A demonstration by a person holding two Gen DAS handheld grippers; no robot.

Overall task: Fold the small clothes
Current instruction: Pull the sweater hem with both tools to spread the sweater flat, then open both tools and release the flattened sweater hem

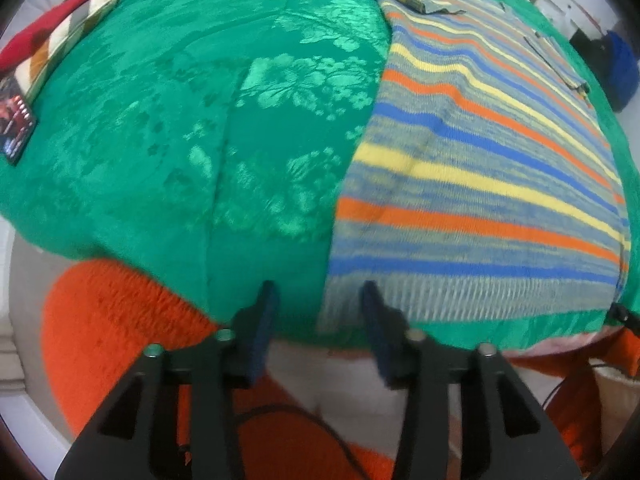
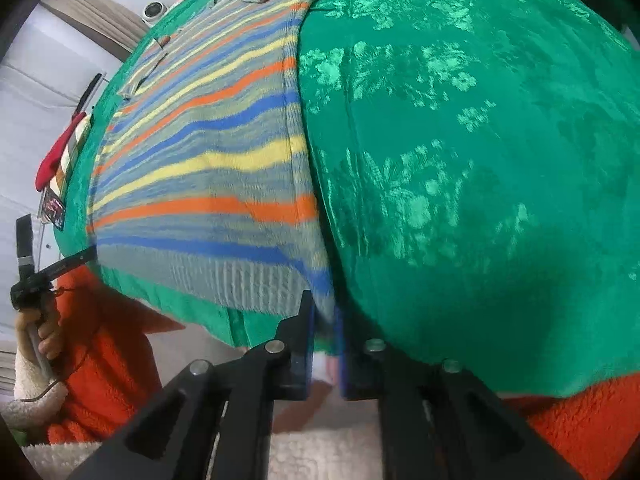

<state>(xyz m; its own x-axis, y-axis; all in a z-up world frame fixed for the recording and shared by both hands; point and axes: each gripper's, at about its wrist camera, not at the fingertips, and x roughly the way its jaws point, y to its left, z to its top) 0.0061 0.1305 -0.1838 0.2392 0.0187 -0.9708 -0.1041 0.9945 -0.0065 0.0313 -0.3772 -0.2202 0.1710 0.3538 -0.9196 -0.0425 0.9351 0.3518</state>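
Observation:
A small striped knit sweater (image 1: 480, 184), in blue, orange, yellow and grey, lies flat on a green floral cloth (image 1: 240, 120). Its ribbed hem faces me at the table's near edge. My left gripper (image 1: 318, 300) is open, its fingers straddling the hem's left corner without closing on it. My right gripper (image 2: 324, 320) has its jaws close together around the hem's right corner (image 2: 320, 280), where sweater (image 2: 208, 176) and green cloth (image 2: 460, 160) meet. The left gripper also shows at the left edge of the right wrist view (image 2: 72, 260).
A red object on a striped cushion (image 1: 52, 44) and a dark card (image 1: 16, 120) lie at the table's far left. The person's orange fleece sleeve (image 1: 112, 320) is below the table edge. White storage and a blue item (image 1: 620, 68) stand beyond the far right.

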